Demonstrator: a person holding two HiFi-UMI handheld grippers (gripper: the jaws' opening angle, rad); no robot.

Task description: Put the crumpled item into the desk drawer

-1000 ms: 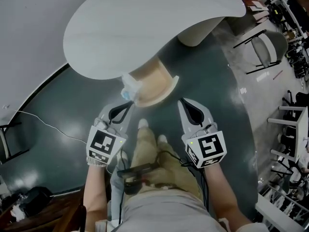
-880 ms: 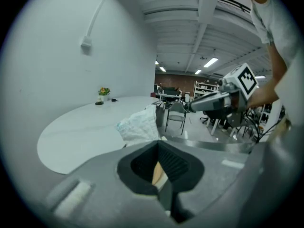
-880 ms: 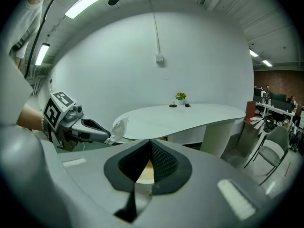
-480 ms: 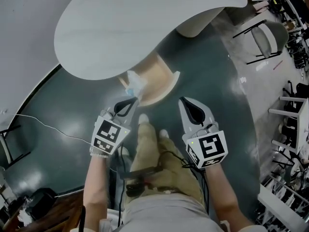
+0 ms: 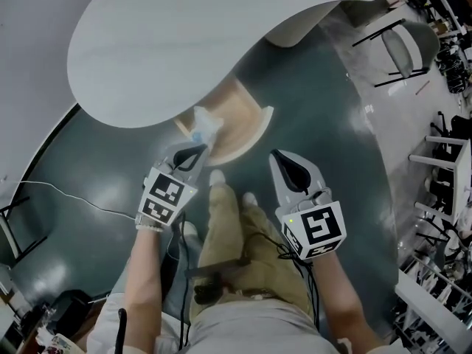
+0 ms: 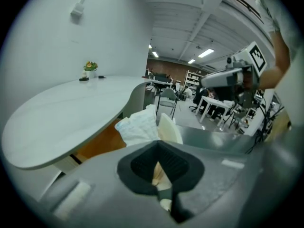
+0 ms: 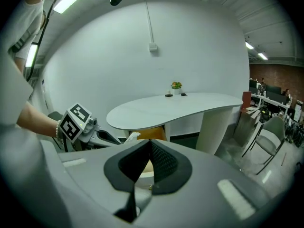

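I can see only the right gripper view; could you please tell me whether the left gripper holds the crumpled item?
Observer: Yes, the left gripper view shows the left gripper shut on the crumpled item, which sticks out past its tips.
Operator: Is the drawer open?
Observer: Yes, the head view shows the drawer pulled out from under the desk.
Operator: Where is my gripper?
Observer: The right gripper is short of the drawer, over the floor.

White crumpled item, tan drawer, dk-green floor
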